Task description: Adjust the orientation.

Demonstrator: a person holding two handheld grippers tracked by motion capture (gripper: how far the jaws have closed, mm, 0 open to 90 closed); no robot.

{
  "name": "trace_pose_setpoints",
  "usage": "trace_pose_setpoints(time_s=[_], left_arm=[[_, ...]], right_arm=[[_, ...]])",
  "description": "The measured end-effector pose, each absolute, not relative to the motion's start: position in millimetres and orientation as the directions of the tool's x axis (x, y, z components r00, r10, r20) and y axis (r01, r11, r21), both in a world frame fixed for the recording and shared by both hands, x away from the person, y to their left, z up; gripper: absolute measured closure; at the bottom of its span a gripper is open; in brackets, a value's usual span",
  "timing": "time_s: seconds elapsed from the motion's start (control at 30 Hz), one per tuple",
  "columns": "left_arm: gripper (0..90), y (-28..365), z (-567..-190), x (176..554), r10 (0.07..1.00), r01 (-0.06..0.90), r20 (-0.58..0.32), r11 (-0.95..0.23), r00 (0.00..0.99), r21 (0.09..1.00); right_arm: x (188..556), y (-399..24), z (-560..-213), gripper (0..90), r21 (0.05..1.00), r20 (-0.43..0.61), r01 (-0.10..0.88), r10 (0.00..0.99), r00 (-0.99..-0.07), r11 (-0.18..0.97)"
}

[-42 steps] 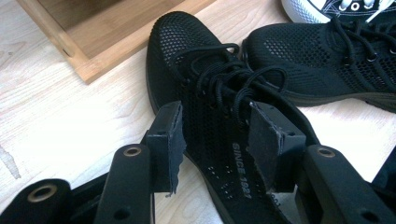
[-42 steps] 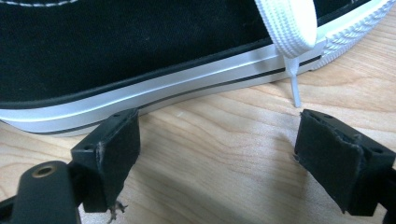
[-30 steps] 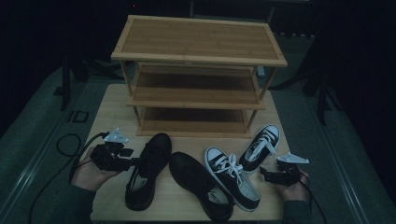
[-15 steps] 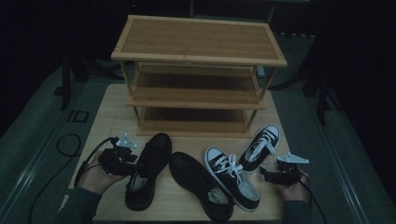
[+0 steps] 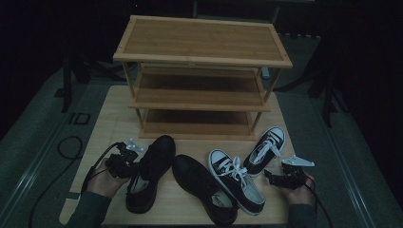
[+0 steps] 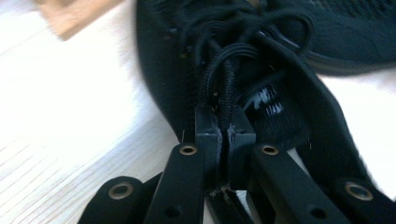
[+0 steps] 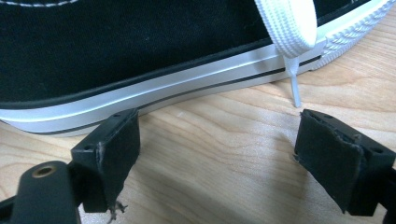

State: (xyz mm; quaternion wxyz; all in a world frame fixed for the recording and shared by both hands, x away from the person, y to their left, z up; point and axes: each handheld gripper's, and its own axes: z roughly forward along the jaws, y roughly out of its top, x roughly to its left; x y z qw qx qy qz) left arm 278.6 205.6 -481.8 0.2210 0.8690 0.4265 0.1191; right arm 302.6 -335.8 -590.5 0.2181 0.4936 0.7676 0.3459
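Note:
A black lace-up shoe (image 5: 151, 164) lies at the table's front left, with its mate (image 5: 199, 187) beside it. My left gripper (image 5: 137, 167) sits at that shoe's opening. Its jaws have just been closing and now pinch a black lace (image 6: 225, 79) of the shoe (image 6: 285, 112) between the pads (image 6: 208, 133). One black-and-white sneaker (image 5: 236, 186) lies right of the black pair and another (image 5: 266, 148) lies farther back. My right gripper (image 5: 269, 176) rests open on the table beside the sneaker's white sole (image 7: 140, 91), nothing between its fingers (image 7: 114, 149).
A three-tier wooden shoe rack (image 5: 204, 71) stands at the back of the light wooden table (image 5: 107, 123), its shelves bare. A white lace tip (image 7: 294, 91) hangs from the sneaker near the right gripper. A cable (image 5: 71, 147) loops off the table's left side.
My left hand has dropped and leaned in toward the black shoe, and its jaws have shut on the lace. The right hand has stayed put.

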Motion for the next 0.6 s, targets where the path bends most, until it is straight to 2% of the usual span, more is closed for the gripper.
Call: trace_pose_setpoints(time_s=[0.27, 0.6], left_arm=[[88.0, 217.7, -478.0, 286.5, 0.814, 0.692, -0.020, -0.479, 0.580, 0.540], [88.0, 234.6, -472.6, 310.0, 0.819, 0.676, -0.025, -0.455, 0.573, 0.579]], right_arm=[[302.6, -335.8, -590.5, 14.0, 0.746, 0.006, 0.607, 0.909, -0.418, 0.274], [302.6, -335.8, -590.5, 14.0, 0.746, 0.007, 0.607, 0.908, -0.418, 0.274]])
